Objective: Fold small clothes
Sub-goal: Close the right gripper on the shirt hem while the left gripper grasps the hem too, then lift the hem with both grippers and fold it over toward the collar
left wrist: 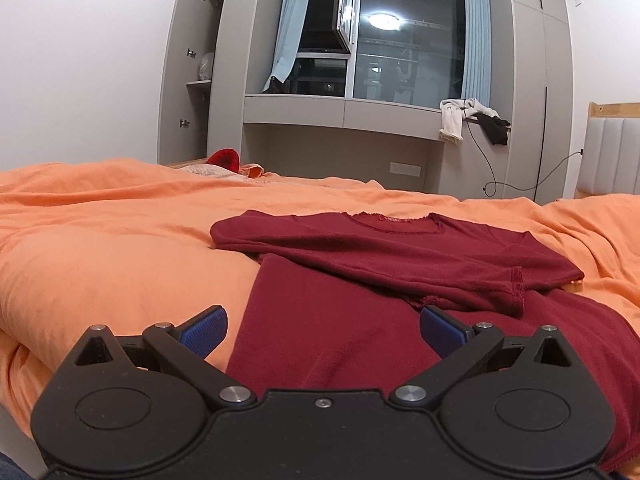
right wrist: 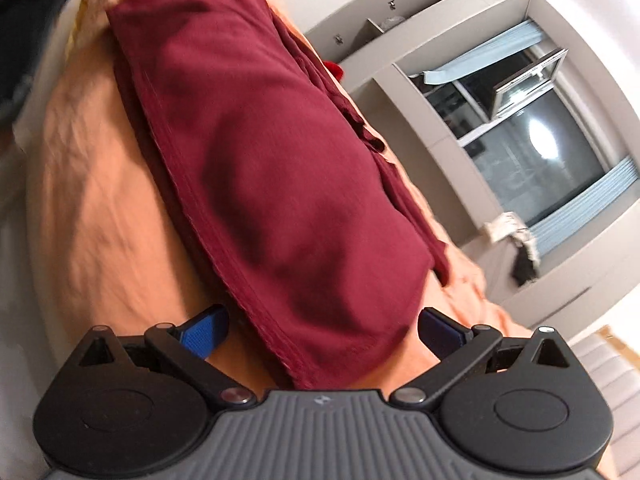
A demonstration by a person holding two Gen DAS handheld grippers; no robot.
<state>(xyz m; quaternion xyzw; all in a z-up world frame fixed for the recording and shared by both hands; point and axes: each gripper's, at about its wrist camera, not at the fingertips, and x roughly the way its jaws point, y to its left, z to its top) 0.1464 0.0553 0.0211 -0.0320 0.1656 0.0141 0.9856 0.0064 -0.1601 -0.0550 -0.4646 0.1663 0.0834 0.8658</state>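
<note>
A dark red T-shirt (left wrist: 360, 280) lies on the orange bedcover (left wrist: 100, 248), neck toward the window, with one sleeve folded across its chest. My left gripper (left wrist: 322, 330) is open just above the shirt's near hem, blue pads wide apart, nothing between them. The right wrist view is tilted and blurred. It shows the same shirt (right wrist: 260, 160) from its side. My right gripper (right wrist: 322, 330) is open over a bottom corner of the shirt, with the corner lying between the spread pads and not pinched.
Grey wardrobes (left wrist: 536, 80) and a window (left wrist: 400, 40) with blue curtains stand beyond the bed. Clothes (left wrist: 472, 118) hang off the window ledge with a cable below. A red item (left wrist: 225, 159) lies at the bed's far edge. A padded headboard (left wrist: 612, 156) stands right.
</note>
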